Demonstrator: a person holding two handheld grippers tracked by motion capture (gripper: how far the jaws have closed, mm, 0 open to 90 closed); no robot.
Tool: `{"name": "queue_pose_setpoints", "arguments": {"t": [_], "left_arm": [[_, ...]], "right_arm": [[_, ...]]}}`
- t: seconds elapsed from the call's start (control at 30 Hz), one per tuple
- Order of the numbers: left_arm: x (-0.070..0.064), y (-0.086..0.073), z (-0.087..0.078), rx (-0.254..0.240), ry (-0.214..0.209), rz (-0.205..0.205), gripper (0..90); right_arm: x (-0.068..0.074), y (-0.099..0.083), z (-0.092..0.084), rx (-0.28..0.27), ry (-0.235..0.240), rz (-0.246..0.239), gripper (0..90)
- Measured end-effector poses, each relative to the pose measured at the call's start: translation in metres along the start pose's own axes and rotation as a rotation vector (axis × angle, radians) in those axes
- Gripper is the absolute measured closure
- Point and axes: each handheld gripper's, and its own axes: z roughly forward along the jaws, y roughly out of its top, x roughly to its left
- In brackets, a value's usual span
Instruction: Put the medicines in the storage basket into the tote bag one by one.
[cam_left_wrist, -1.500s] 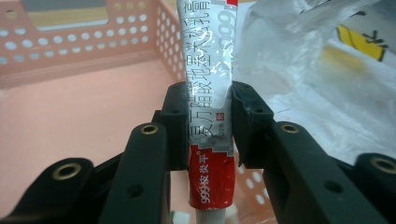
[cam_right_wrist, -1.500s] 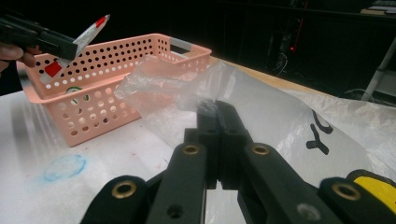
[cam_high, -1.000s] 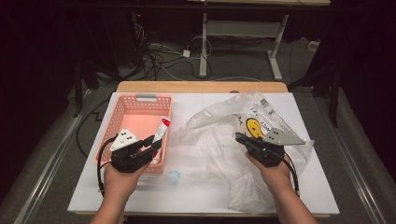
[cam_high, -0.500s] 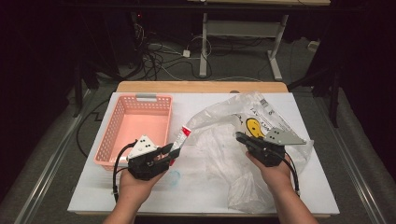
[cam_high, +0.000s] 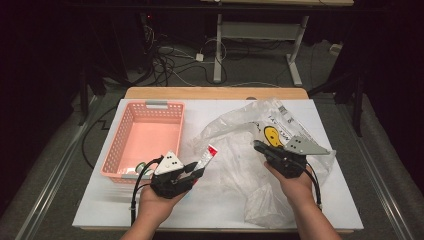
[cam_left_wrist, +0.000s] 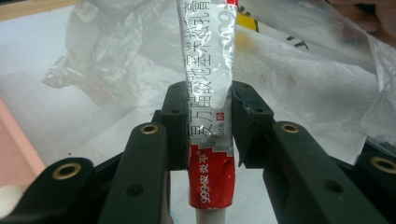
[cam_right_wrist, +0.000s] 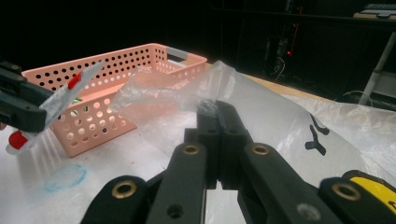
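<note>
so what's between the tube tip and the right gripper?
High view: only crumpled clear plastic bag lies between the ointment tube and the right gripper, which pinches that bag.

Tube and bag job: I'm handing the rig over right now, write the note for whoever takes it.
Left gripper: shut on the ointment tube, held above the table between the basket and the bag.
Right gripper: shut, pinching the edge of the clear plastic bag.
Pink basket sits at the table's left, with something small at its near end.
Done: tube is out of the basket.
Left, as it looks: carry the tube to the bag opening, drop it in, release both.
</note>
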Motion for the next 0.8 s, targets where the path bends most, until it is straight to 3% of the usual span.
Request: {"name": "queue_pose_setpoints", "arguments": {"t": [0.43, 0.6, 0.8], "left_arm": [[-0.002, -0.001, 0.02, 0.008, -0.024, -0.008, 67.7], [-0.007, 0.006, 0.033, 0.039, -0.02, 0.029, 67.6], [-0.01, 0.014, 0.054, 0.057, -0.023, 0.034, 67.6]], "right_arm": [[0.002, 0.004, -0.001, -0.012, -0.006, 0.008, 90.0], [0.0, 0.005, -0.002, -0.017, -0.01, 0.005, 90.0], [0.0, 0.004, -0.002, -0.017, -0.013, 0.008, 90.0]]}}
